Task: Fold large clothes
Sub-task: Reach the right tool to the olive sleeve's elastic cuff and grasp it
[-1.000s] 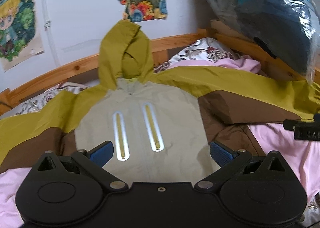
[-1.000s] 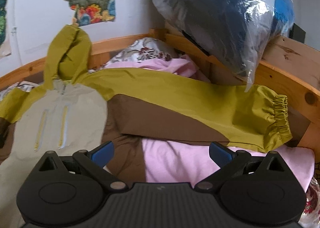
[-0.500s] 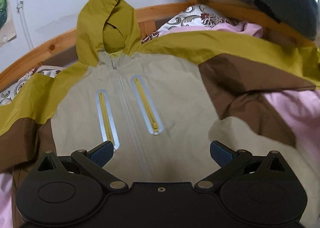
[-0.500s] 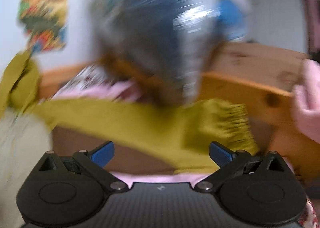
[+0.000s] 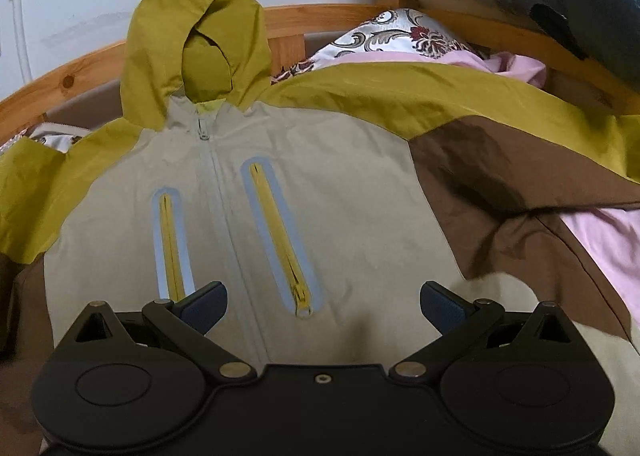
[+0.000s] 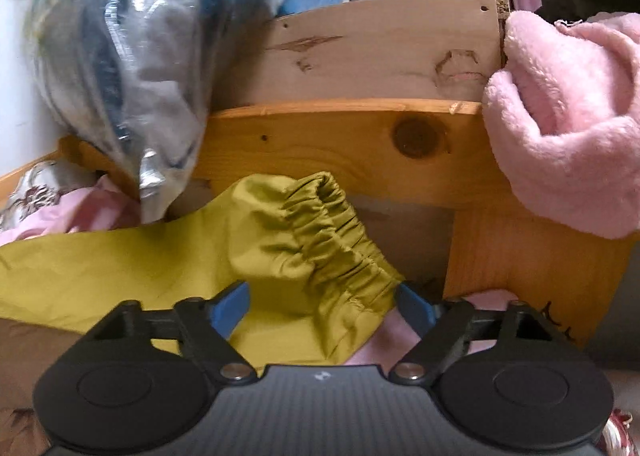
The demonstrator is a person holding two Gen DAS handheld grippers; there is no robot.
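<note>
Jacket lies front-up on the bed, its chest under the left gripper, whose jaws gape on nothing. Right gripper has been closing around the gathered cuff (pad contact hidden), sleeve running off leftward.

Wooden bed with curved rails, covered by a pink sheet. Spread flat on the sheet: a hooded jacket, front up, sleeves out sideways. By the headboard, a floral pillow. Over one rail, a fluffy pink blanket.
</note>
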